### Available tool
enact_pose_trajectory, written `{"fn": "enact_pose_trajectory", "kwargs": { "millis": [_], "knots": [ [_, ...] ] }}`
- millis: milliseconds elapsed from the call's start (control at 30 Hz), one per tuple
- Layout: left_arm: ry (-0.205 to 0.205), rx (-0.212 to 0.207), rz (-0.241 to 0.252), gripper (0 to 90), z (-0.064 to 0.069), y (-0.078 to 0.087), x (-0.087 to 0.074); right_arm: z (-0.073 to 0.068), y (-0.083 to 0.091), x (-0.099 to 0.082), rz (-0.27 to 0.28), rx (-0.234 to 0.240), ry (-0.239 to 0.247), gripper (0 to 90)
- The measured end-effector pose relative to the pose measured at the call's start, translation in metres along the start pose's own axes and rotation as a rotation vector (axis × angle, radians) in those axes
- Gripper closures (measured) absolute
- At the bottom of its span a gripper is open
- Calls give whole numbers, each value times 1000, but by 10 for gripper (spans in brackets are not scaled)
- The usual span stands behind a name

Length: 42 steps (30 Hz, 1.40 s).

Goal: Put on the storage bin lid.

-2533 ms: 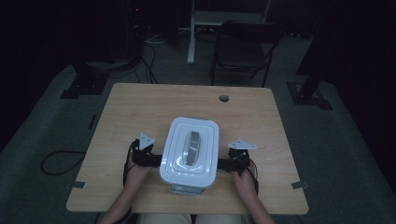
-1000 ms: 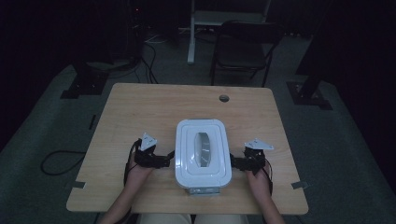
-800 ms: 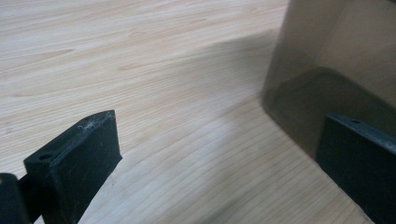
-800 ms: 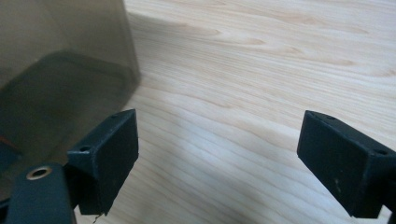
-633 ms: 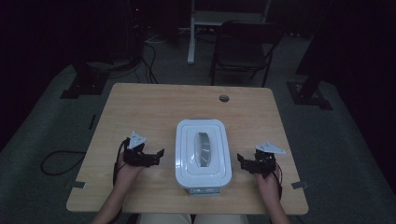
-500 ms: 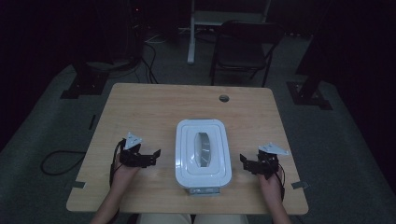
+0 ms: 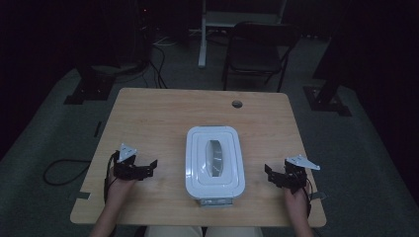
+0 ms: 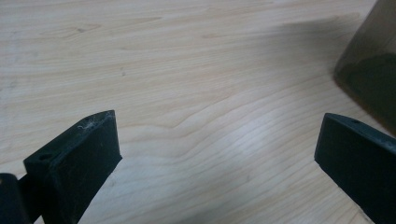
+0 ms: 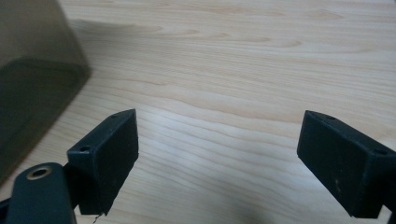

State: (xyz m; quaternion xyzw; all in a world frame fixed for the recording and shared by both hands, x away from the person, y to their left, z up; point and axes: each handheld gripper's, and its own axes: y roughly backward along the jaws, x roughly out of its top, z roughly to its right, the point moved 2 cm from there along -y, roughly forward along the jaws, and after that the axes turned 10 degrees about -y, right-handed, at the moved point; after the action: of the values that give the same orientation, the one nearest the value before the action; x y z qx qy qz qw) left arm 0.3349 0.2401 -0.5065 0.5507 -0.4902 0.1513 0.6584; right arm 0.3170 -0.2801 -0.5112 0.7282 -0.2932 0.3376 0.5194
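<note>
A white lidded plastic box [image 7: 214,162] with a recessed handle stands near the front middle of the wooden table [image 7: 163,118]. My left gripper [image 7: 149,168] rests on the table to the box's left, a hand's width away, open with nothing between its jaws. My right gripper [image 7: 270,174] sits to the box's right, also apart from it and open. In the left gripper view the box's dim translucent wall [image 8: 371,70] shows at the upper right, beyond my left gripper [image 8: 215,154]. In the right gripper view the box wall [image 9: 32,79] shows at the left, beside my right gripper [image 9: 217,154].
A round cable hole [image 7: 237,104] lies near the table's far edge. Behind the table stand a dark chair [image 7: 257,52] and a white desk leg [image 7: 202,34]. Cables [image 7: 59,170] trail on the dark floor at the left.
Both grippers let go of the box's sides and drew outward, left to the left and right to the right. The box shifted slightly right and now stands alone on the table.
</note>
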Motion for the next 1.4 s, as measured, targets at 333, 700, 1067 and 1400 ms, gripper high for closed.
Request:
{"fn": "enact_pose_trajectory", "kwargs": {
  "millis": [333, 700, 1067, 1400],
  "knots": [
    [44, 69, -32, 9, -13, 12, -17, 20, 8, -12, -11, -92, -42, 127],
    [89, 162, -78, 9, -27, 25, -37, 43, 13, -20, -21, -168, -88, 127],
    [155, 276, -133, 9, -47, 34, -50, 53, 8, -26, -73, -210, -106, 127],
    [171, 253, -186, 9, -61, 28, -59, 54, 3, -24, -105, -209, -101, 128]
  ]
}}
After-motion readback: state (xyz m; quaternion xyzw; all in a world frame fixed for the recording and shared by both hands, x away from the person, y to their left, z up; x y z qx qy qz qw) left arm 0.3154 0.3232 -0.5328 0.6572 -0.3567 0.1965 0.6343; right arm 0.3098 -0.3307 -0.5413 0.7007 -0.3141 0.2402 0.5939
